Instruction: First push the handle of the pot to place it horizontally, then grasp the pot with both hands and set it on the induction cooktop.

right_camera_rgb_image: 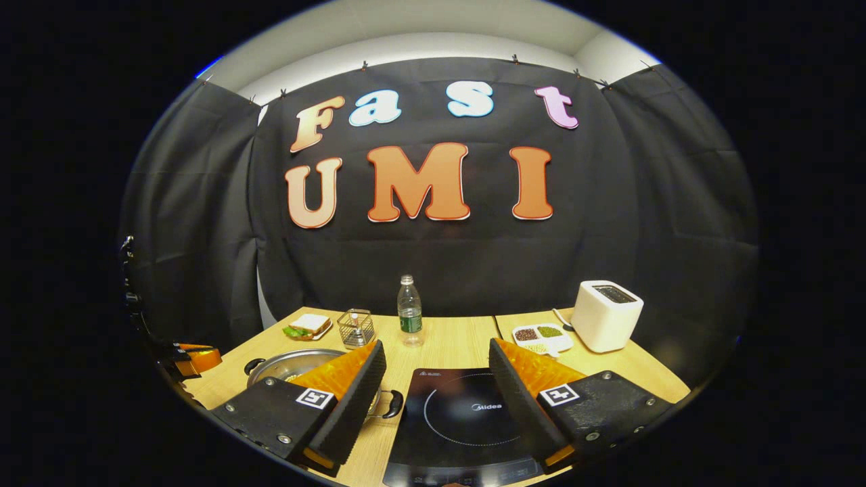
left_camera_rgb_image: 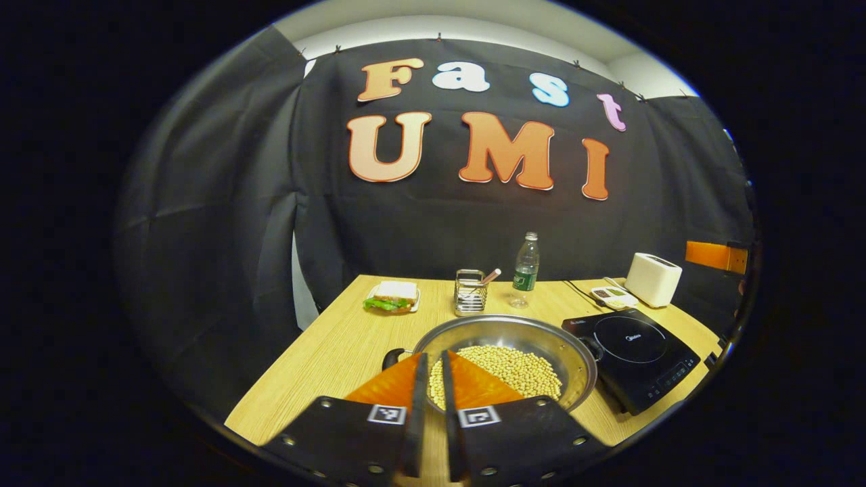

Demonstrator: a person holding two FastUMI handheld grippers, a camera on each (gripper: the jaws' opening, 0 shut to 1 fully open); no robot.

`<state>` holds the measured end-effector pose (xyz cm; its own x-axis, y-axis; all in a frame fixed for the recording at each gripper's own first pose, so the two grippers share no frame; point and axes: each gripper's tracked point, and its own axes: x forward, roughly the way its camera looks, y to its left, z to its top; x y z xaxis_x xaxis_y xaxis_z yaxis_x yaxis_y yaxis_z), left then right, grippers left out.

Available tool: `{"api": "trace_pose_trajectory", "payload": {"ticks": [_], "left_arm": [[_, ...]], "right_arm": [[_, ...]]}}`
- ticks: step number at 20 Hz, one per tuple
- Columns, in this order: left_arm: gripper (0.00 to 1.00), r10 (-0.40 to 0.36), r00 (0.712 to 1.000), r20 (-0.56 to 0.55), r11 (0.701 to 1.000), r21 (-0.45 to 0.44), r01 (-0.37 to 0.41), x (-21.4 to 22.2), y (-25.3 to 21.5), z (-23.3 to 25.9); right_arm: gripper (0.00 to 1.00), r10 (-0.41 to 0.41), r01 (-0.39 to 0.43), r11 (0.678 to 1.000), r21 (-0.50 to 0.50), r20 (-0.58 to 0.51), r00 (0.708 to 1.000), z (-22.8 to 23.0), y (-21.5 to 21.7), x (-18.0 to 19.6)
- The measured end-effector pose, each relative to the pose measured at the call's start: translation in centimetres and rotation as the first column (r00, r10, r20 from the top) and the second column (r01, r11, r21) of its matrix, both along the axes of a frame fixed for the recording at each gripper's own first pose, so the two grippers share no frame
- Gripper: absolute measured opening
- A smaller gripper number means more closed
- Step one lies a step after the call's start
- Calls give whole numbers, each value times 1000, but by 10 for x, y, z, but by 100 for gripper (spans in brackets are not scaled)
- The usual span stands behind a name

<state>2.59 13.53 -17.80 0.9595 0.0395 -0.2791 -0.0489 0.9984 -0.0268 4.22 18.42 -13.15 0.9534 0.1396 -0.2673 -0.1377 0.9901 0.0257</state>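
A steel pot (left_camera_rgb_image: pixel 572 362) with a layer of pale beans (left_camera_rgb_image: pixel 514 368) sits on the wooden table (left_camera_rgb_image: pixel 338 352), with a black loop handle (left_camera_rgb_image: pixel 392 356) on its left side. To its right lies the black induction cooktop (left_camera_rgb_image: pixel 636 348). My left gripper (left_camera_rgb_image: pixel 434 357) hovers over the pot's near rim, fingers almost together, with nothing between them. My right gripper (right_camera_rgb_image: pixel 436 345) is open wide above the cooktop (right_camera_rgb_image: pixel 467 406). The pot (right_camera_rgb_image: pixel 281 365) lies to its left, and the pot's right handle (right_camera_rgb_image: pixel 394 404) pokes out by the left finger.
Along the back of the table stand a sandwich on a plate (left_camera_rgb_image: pixel 394 296), a wire holder (left_camera_rgb_image: pixel 469 292), a water bottle (left_camera_rgb_image: pixel 526 269), a divided dish of grains (right_camera_rgb_image: pixel 541 336) and a white toaster (right_camera_rgb_image: pixel 605 314). The cooktop reaches the table's front edge.
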Motion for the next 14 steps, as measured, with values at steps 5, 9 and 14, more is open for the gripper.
{"api": "trace_pose_trajectory", "payload": {"ticks": [5,9,14], "left_arm": [[86,11,999,-52,998,-57,-14,16,25,-33],[86,11,995,-94,998,-64,-18,35,43,-58],[87,-32,990,-137,997,-68,23,64,40,-85]], "right_arm": [[95,-3,3,1000,-5,-73,997,-43,29,11],[99,-29,29,1000,-10,-102,994,-69,42,24],[96,-37,31,999,-30,-206,978,-118,58,36]]}}
